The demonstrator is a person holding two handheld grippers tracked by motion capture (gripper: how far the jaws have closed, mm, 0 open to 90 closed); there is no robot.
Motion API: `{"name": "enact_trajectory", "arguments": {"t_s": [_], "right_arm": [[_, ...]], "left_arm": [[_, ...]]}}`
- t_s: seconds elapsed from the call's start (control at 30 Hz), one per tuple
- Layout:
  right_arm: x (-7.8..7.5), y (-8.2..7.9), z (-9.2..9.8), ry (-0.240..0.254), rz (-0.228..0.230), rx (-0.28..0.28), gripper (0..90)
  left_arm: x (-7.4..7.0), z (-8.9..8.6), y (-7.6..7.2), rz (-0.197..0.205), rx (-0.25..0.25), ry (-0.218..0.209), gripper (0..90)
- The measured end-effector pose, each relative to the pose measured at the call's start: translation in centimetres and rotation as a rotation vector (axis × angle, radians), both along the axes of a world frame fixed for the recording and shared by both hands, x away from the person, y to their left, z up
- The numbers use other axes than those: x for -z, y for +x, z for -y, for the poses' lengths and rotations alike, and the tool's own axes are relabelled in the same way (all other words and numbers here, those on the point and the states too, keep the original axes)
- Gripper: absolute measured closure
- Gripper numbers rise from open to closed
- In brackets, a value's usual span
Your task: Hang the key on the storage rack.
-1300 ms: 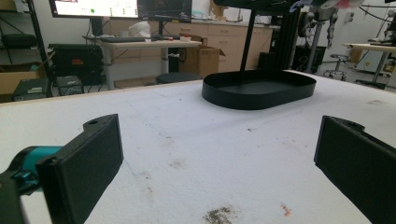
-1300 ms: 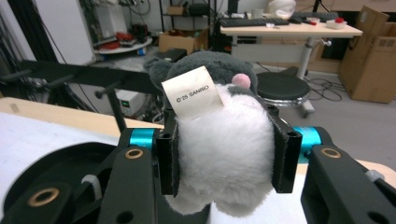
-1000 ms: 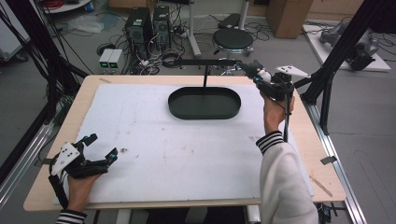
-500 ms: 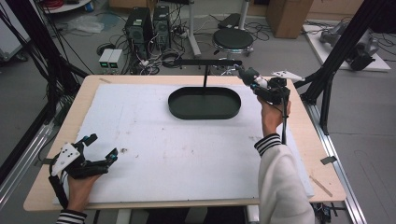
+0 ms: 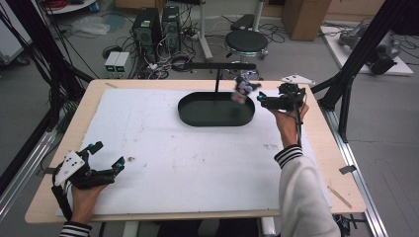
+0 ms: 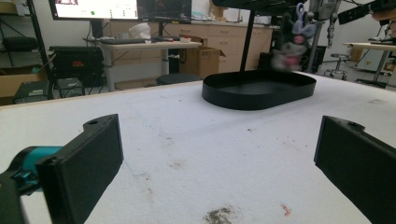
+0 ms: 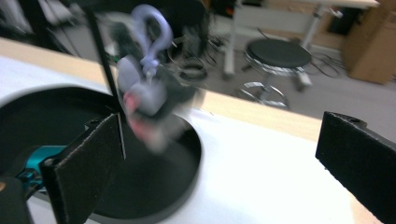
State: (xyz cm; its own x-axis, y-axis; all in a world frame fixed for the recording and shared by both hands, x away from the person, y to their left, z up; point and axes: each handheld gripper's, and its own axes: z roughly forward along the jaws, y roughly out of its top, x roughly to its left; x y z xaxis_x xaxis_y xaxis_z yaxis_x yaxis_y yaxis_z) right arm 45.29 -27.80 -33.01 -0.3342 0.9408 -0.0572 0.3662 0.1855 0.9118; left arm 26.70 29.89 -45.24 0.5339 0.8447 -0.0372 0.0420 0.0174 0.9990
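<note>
The left gripper (image 5: pixel 106 157) is held low and level with jaws spread wide; the right gripper (image 5: pixel 262 100) is raised level on an outstretched forearm, its jaws just sprung apart

A small grey plush keychain toy (image 5: pixel 241 90) hangs blurred from the black T-shaped stand (image 5: pixel 217 69) above the black oval tray (image 5: pixel 197 114). The right gripper (image 5: pixel 262 100), jaws just opened and empty, sits just beside it. The left gripper (image 5: pixel 106 157) rests spread on the white-covered surface (image 5: pixel 188 163).
</note>
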Motion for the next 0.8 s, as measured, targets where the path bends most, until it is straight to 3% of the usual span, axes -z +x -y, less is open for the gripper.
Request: {"name": "enact_trajectory", "arguments": {"t_s": [0.07, 0.33, 0.5, 0.57, 0.63, 0.8], "right_arm": [[-0.5, -0.6, 0.1, 0.047, 0.018, -0.043, 0.3], [-1.1, -4.4, 1.1, 0.133, 0.116, -0.173, 0.3], [0.4, -7.3, 2.3, 0.171, 0.161, -0.263, 0.3], [1.1, -8.4, 2.7, 0.166, 0.158, -0.274, 0.3], [1.9, -9.5, 3.1, 0.163, 0.205, -0.296, 0.3], [3.8, -11.6, 3.5, 0.18, 0.249, -0.33, 0.3]], "left_arm": [[0.0, 0.0, 0.0, 0.002, 0.0, 0.0, 1.7], [0.0, 0.1, 0.0, 0.001, 0.0, 0.009, 1.7], [0.0, 0.2, -0.1, 0.005, -0.001, 0.018, 1.7], [0.0, 0.2, -0.1, 0.012, 0.001, 0.02, 1.7], [0.0, 0.2, -0.1, 0.013, 0.001, 0.019, 1.7], [0.0, 0.2, -0.2, 0.019, 0.001, 0.024, 1.7]]}}
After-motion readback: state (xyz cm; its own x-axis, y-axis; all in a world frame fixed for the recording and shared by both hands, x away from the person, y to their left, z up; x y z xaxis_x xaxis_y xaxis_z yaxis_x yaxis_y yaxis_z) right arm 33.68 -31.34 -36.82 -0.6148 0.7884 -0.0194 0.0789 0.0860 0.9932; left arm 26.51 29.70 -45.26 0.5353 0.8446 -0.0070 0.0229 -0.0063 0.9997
